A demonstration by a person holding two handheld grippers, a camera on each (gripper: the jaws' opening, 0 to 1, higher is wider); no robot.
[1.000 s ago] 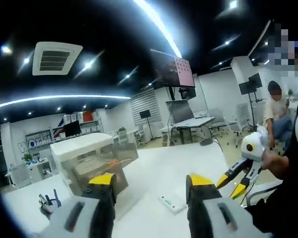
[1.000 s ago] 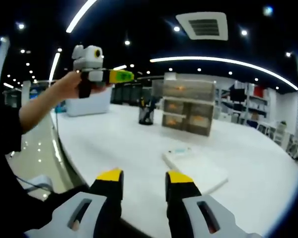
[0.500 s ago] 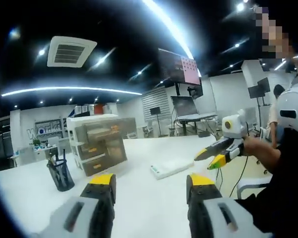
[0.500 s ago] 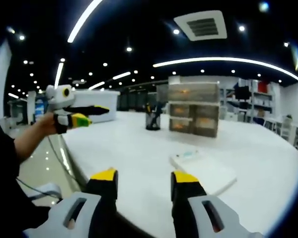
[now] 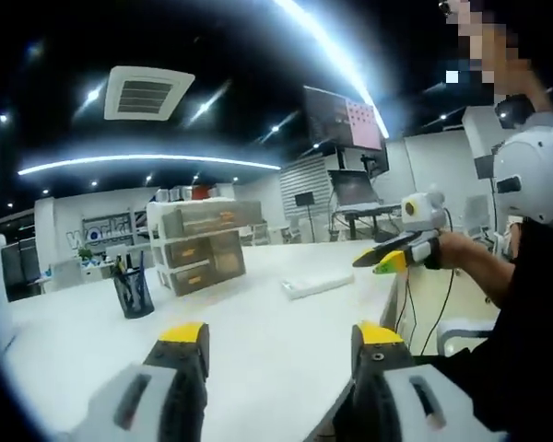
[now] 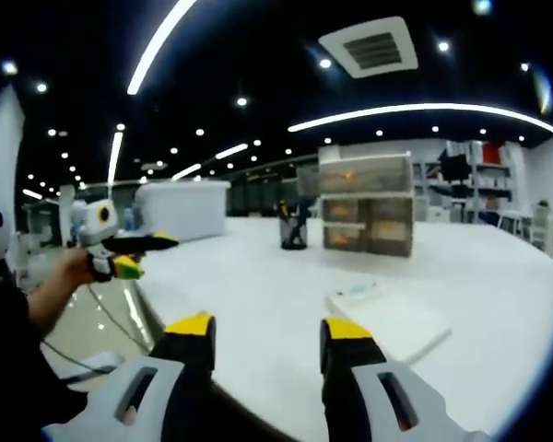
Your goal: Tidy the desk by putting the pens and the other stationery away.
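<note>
**Tidying is only just getting under way**

In the left gripper view, the pen cup (image 5: 132, 290) is standing on the white desk (image 5: 258, 341) with pens already sticking out of it, just left of the drawer unit (image 5: 195, 245). Further right, a flat white case (image 5: 315, 284) is lying loose, waiting to be put away. The left gripper (image 5: 276, 343) is hanging spread and empty; the right gripper (image 6: 267, 333) is doing the same above the desk edge, so I judge nearly everything remains.
</note>
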